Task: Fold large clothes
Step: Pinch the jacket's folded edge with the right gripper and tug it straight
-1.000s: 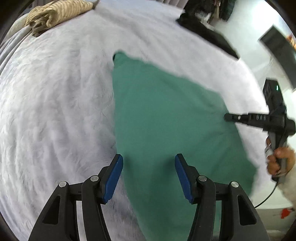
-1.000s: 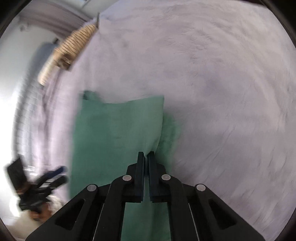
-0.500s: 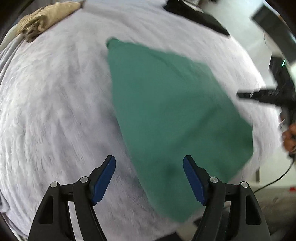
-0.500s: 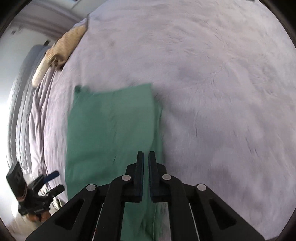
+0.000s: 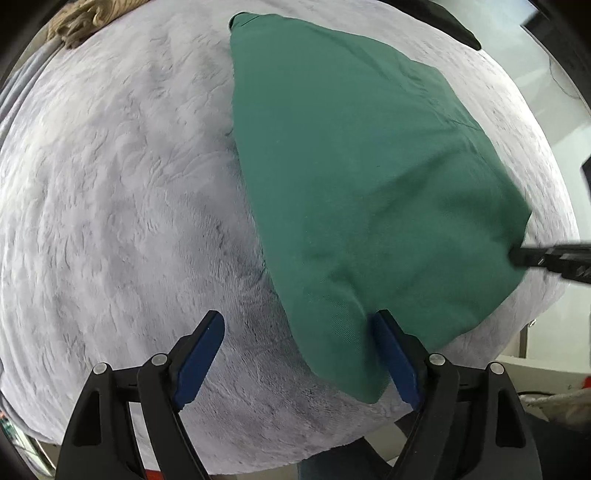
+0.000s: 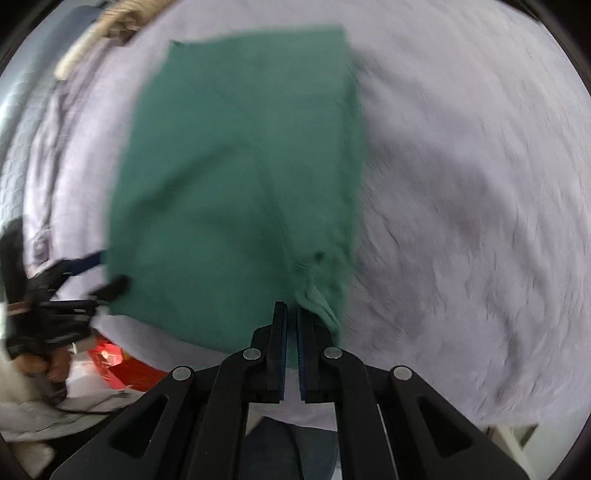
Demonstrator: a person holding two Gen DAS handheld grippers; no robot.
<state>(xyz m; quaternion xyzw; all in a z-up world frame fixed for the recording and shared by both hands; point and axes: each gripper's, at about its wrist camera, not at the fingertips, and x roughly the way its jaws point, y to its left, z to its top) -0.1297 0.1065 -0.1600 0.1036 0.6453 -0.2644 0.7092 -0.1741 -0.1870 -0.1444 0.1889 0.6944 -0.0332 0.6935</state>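
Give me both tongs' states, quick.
Left tongs: open, straddling the green garment's near corner.
Right tongs: closed at the garment's near edge; grip cannot be told.

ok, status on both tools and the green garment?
Left tool open over garment's near corner. Right tool shut on green garment edge. Nothing blocking.

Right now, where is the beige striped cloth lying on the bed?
The beige striped cloth lies at the far left edge of the grey blanket in the left wrist view, apart from the green garment, up and left of its far corner.
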